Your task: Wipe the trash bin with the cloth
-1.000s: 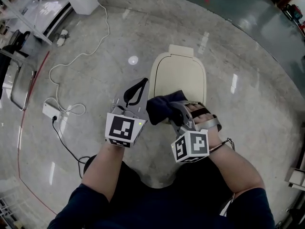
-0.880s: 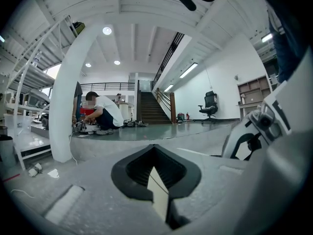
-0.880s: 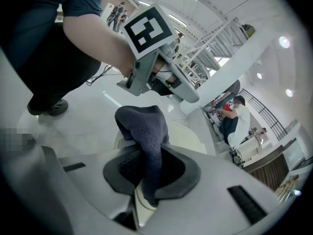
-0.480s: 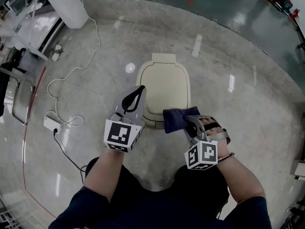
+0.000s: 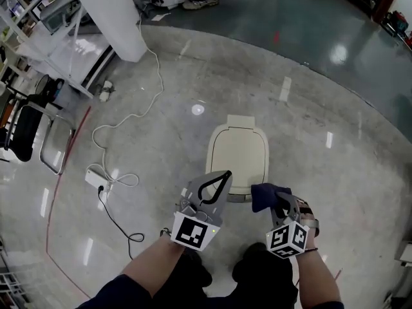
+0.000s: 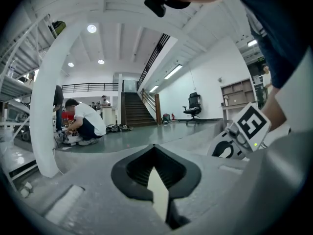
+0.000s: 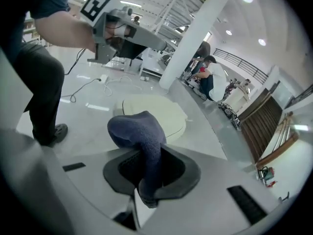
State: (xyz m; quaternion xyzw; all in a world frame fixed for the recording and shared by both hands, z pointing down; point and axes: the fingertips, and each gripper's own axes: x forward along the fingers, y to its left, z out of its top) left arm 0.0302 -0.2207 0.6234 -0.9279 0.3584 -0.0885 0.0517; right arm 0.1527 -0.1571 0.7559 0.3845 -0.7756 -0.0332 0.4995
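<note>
The trash bin [image 5: 237,154] is a cream bin with a closed lid, standing on the polished floor; the right gripper view shows it too, as the trash bin [image 7: 155,112] just beyond the jaws. My right gripper [image 5: 273,199] is shut on a dark blue cloth [image 5: 265,196], which is bunched up by the bin's front right corner. In its own view the cloth [image 7: 141,133] bulges up out of the right gripper [image 7: 145,176]. My left gripper [image 5: 217,184] hovers by the bin's front left edge, jaws together and empty. The left gripper [image 7: 122,31] is raised above the bin.
A white pillar [image 5: 114,10] stands far left. A white cable and power strip [image 5: 95,176] trail over the floor on the left, beside a black chair [image 5: 24,129]. A person [image 7: 211,78] crouches beyond the pillar. My shoes [image 5: 196,274] are just behind the bin.
The view has pulled back and up, so the bin looks smaller and farther. The cloth has come off the lid's front to beside its front right corner. Both grippers have drawn back together.
</note>
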